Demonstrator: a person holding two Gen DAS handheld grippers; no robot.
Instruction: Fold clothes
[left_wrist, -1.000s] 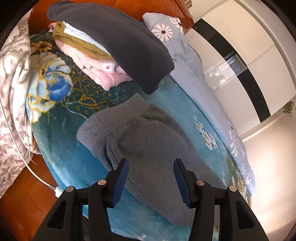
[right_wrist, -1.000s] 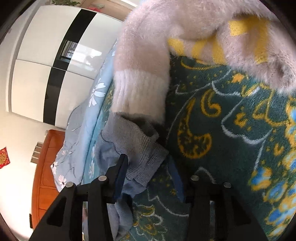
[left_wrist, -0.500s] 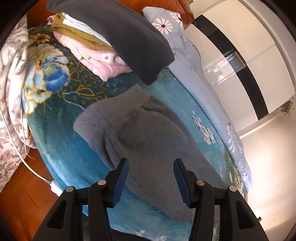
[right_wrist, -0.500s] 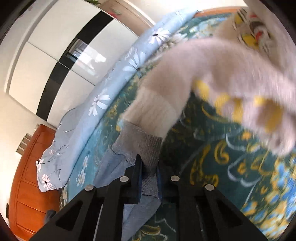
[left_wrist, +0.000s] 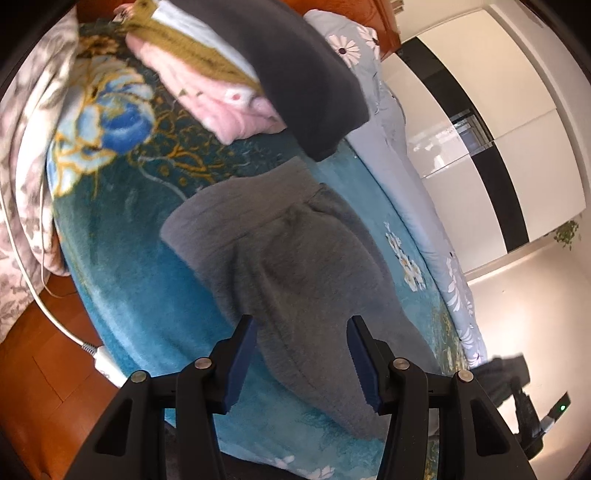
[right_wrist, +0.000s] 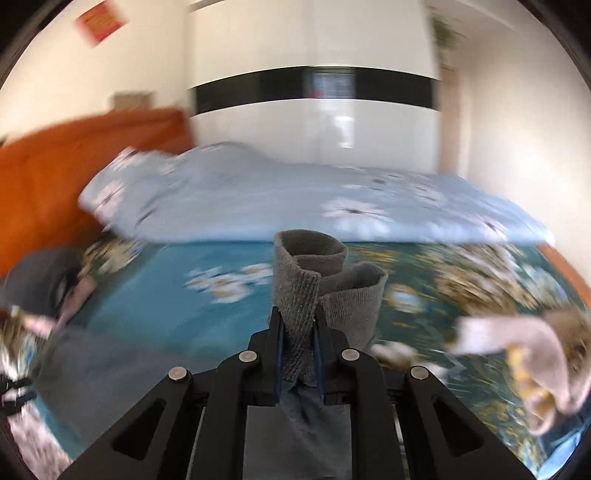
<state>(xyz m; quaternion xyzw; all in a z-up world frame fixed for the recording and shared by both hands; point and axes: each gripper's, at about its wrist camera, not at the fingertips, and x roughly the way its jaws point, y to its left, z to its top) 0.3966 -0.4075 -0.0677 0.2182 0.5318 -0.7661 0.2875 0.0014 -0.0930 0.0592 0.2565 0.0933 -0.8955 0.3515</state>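
Note:
Grey sweatpants (left_wrist: 295, 266) lie on a teal floral blanket (left_wrist: 140, 280), waistband toward the pile at the top. My left gripper (left_wrist: 301, 360) hovers open just over the pants, with cloth below the gap but nothing pinched. In the right wrist view my right gripper (right_wrist: 298, 332) is shut on the ribbed grey leg cuffs (right_wrist: 314, 273), lifted above the bed; the cuffs stand up past the pads and the rest of the legs hangs below the fingers. The right wrist view is blurred by motion.
A stack of folded clothes (left_wrist: 236, 74), dark grey on top of olive and pink, sits at the head of the bed. A pale blue daisy quilt (right_wrist: 295, 199) runs along the far side. A fluffy cream sweater (right_wrist: 517, 354) lies at right. White cable (left_wrist: 55, 317) on the wooden floor.
My right gripper closed on the grey cuffs, rolled upright and swung them up and away from the cream sweater. My left gripper sank slightly toward the pants, still open.

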